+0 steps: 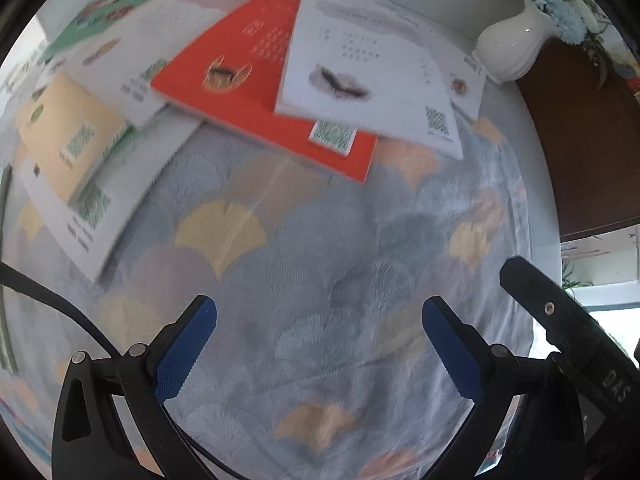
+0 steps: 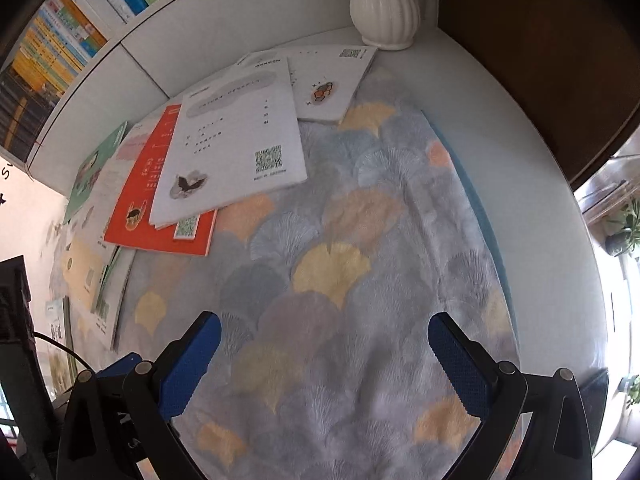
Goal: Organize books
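Several thin books lie scattered and overlapping across the far side of a leaf-patterned cloth (image 1: 320,248) (image 2: 360,280). A white book with a bird picture (image 1: 360,76) (image 2: 232,148) rests on a red book (image 1: 248,92) (image 2: 160,208). More white books, a green one (image 1: 120,4) (image 2: 96,164) and a pale yellow one (image 1: 68,132) (image 2: 82,270) lie to the left. Another white book (image 2: 328,84) lies by the vase. My left gripper (image 1: 319,312) and right gripper (image 2: 324,328) both hover open over bare cloth, short of the books, holding nothing.
A white ribbed vase (image 1: 508,48) (image 2: 384,4) with pale blue flowers stands at the back right corner of the white table (image 2: 500,128). A shelf of upright books (image 2: 60,40) runs behind at the left. Dark wooden furniture (image 1: 580,140) flanks the right.
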A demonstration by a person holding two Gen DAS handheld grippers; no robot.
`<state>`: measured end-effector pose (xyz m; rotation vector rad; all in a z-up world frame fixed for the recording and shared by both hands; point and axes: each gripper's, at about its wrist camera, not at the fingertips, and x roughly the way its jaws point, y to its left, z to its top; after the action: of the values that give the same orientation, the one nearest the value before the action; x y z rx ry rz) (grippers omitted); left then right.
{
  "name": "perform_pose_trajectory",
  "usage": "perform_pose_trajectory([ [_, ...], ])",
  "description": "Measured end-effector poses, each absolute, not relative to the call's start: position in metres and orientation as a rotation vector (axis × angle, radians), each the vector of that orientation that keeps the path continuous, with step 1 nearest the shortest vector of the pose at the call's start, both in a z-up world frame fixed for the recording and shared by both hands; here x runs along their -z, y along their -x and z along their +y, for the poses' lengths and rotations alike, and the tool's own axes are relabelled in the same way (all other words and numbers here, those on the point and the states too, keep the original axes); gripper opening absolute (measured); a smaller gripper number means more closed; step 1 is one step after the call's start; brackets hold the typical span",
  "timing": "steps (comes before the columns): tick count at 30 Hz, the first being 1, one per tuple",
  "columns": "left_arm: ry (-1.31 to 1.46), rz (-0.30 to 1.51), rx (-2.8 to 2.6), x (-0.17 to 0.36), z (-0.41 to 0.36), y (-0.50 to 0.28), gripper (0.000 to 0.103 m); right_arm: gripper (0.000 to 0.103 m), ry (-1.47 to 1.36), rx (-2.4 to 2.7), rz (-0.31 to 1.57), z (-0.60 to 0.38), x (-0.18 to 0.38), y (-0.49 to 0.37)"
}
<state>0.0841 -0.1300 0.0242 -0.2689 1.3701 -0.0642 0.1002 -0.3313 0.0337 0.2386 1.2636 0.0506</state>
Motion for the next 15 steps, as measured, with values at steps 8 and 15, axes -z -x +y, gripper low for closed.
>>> perform_pose_trajectory([
  [8, 0.325, 1.225, 0.146, -0.067, -0.127, -0.124, 0.102, 0.103, -0.116, -0.001, 1.125, -0.343, -0.072, -0.134],
  [15, 0.337, 1.095, 0.046, -0.093, -0.096, -0.170, 0.102, 0.103, 0.005, 0.076, 1.086, -0.330, -0.081, -0.158],
])
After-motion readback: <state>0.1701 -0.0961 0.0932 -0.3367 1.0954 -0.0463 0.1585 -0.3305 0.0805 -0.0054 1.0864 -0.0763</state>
